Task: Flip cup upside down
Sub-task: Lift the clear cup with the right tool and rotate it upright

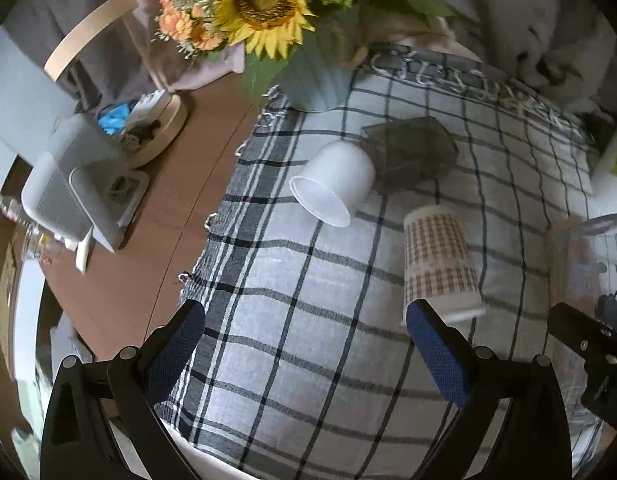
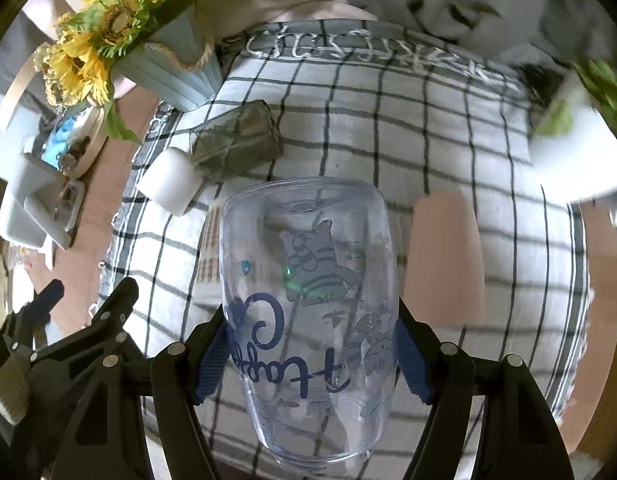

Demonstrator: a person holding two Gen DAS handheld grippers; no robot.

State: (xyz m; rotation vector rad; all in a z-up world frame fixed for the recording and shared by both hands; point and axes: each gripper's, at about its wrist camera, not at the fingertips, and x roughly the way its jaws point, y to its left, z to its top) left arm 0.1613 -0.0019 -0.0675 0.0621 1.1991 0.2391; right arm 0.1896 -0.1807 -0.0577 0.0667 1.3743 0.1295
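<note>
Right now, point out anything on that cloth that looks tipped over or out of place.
Two cups lie on their sides on the checked cloth: the white cup, mouth facing the table edge, and the dark translucent cup touching it behind. The plaid paper cup stands inverted. The right gripper holds the clear printed cup, its lettering upside down.

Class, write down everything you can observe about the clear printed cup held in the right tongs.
The clear cup looks like transparent plastic or glass, rounded, with blue cursive lettering and cartoon animals printed on its wall. The print reads upside down and the closed base points away from the camera, so it appears inverted, the rim nearest the camera. The right tongs are shut on it, a blue pad pressing each side near the lettering. It is over the checked cloth; whether the rim touches the cloth cannot be told. It looks empty.
</note>
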